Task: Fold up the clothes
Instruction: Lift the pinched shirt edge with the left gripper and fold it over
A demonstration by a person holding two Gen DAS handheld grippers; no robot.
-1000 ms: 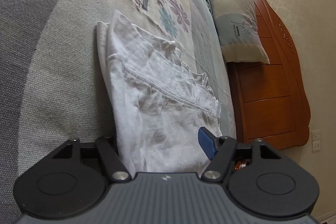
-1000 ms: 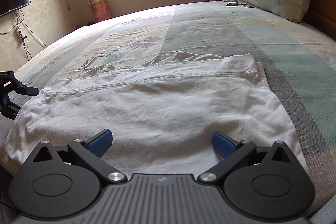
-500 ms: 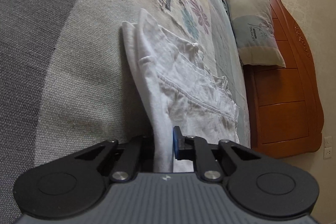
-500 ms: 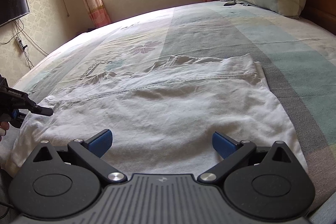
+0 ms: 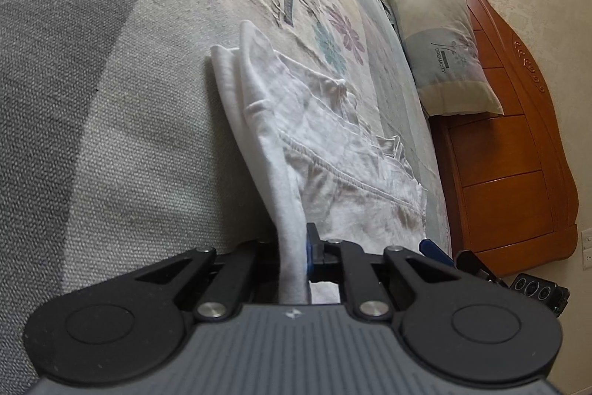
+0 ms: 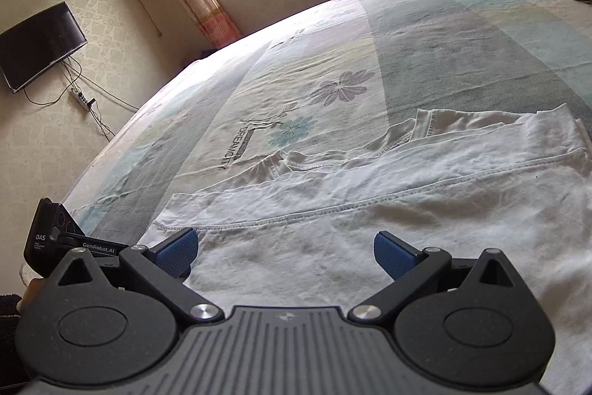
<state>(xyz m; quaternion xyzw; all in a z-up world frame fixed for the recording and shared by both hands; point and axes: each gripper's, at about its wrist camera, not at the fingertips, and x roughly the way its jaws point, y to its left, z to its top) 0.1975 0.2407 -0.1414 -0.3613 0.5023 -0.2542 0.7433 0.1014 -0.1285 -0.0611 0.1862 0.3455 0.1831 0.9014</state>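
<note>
Your left gripper (image 5: pixel 296 258) is clamped on the near edge of the white garment (image 5: pixel 333 150), which runs away toward twelve o'clock on the bed (image 5: pixel 111 99). Your right gripper (image 6: pixel 283 252) hangs open over the same edge, cloth spreading toward one o'clock. A second ago the left jaws stood wide; they have since closed on the fabric.

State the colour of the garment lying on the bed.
White garment, seen best in the right wrist view.
</note>
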